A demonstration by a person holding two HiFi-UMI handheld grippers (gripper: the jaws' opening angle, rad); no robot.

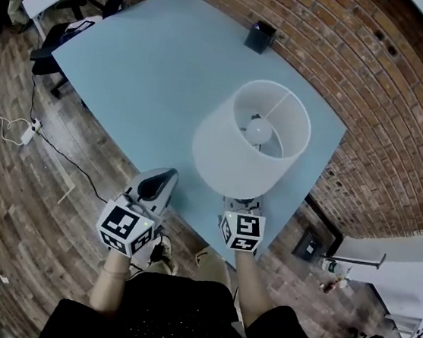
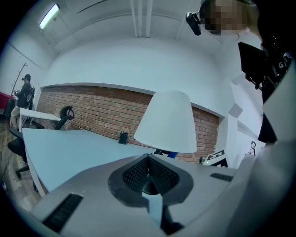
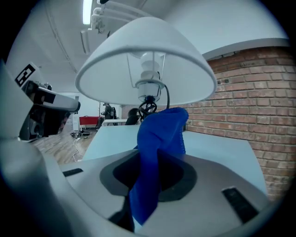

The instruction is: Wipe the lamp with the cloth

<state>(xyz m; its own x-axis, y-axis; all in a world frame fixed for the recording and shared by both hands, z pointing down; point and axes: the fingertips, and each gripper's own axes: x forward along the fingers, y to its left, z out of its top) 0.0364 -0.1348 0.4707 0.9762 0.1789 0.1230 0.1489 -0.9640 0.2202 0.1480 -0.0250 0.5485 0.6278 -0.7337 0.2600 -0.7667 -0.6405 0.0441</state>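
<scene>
Two grippers are in my hands at the near edge of the pale blue table (image 1: 147, 72), and the lamp (image 1: 252, 139) stands just ahead of them. My right gripper (image 3: 155, 185) has its jaws clamped on the blue cloth (image 3: 159, 139). The cloth sticks up from between them in a bunched fold, under the open bottom of the white shade and close to the bulb (image 3: 150, 62); I cannot tell whether it touches the lamp. Seen from my head, the tip of that gripper (image 1: 242, 204) is tucked under the shade's near rim. My left gripper (image 1: 156, 184) has its jaws pressed together with nothing between them and is held left of the lamp, apart from it. A small black box (image 1: 260, 36) stands at the table's far edge, by the brick wall (image 1: 372, 108).
</scene>
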